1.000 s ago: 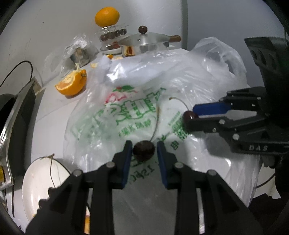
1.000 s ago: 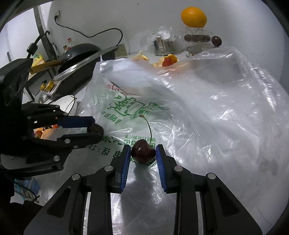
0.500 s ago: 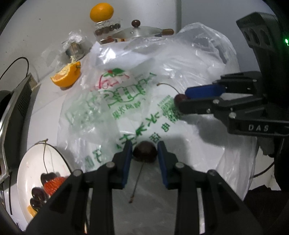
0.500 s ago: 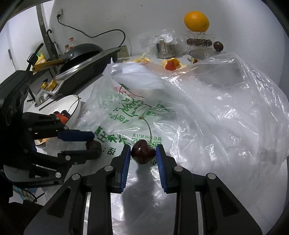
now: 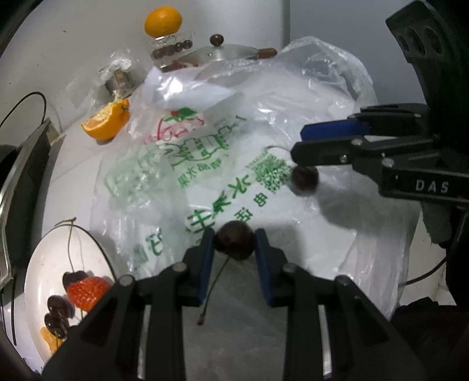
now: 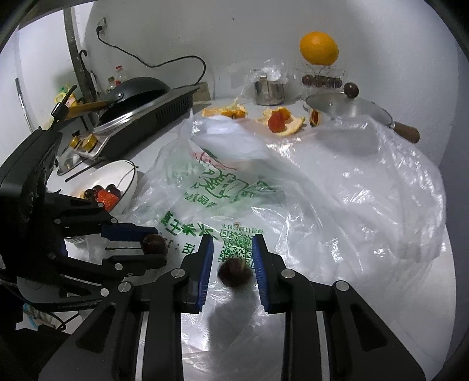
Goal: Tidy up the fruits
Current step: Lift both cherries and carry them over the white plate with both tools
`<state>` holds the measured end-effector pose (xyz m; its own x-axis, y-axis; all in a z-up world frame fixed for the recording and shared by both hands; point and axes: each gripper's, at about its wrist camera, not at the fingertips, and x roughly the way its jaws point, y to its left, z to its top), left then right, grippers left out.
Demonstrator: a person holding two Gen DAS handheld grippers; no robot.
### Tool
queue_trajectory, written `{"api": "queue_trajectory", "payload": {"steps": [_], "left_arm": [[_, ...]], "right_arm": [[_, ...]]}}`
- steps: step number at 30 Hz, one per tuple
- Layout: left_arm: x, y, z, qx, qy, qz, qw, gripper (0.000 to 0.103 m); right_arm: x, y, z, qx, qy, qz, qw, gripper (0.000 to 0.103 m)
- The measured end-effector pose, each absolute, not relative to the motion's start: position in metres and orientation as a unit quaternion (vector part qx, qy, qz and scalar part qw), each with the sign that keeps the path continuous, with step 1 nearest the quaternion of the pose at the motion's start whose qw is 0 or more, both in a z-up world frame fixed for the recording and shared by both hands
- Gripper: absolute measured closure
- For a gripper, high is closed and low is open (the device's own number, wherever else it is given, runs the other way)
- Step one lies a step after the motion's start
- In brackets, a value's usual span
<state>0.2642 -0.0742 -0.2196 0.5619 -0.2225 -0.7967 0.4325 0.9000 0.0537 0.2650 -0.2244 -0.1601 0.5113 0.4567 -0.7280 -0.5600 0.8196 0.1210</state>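
The left hand-held gripper (image 5: 234,236) is clenched on a dark cherry (image 5: 234,244); both blue pads press its sides, and its stem hangs down toward the camera. This cherry is in the air above the printed plastic bag (image 5: 263,102), to the right of the white bowl (image 5: 35,263) and not yet over it.

The right hand-held gripper (image 6: 231,241) is farther from the bowl, on the other side of the left one. Its jaws stand about one cherry apart, but the pads do not seem to press anything. The second cherry (image 6: 234,272) shows blurred and a little below the pad tips; in the left wrist view it hangs under the lower finger. Probably it is slipping or falling out of the grip onto the bag.

The bowl stands on the bench (image 5: 73,175) at the edge of the bag and already holds several cherries, a strawberry (image 5: 88,290) and a small orange piece, so part of the sorting looks done. What remains, as far as one can see: to bring the two cherries to the bowl. Far behind the bowl a cut orange (image 5: 107,123) and a whole orange (image 5: 162,20) are not yet collected.
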Motion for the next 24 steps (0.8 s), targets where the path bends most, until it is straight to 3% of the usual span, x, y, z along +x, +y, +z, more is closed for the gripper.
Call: {"api": "queue_trajectory", "payload": {"steps": [24], "left_arm": [[0.216, -0.040, -0.175, 0.069, 0.376, -0.157, 0.911, 0.075]], "right_arm": [[0.258, -0.223, -0.190, -0.094, 0.438, 0.242, 0.861, 0.072]]}}
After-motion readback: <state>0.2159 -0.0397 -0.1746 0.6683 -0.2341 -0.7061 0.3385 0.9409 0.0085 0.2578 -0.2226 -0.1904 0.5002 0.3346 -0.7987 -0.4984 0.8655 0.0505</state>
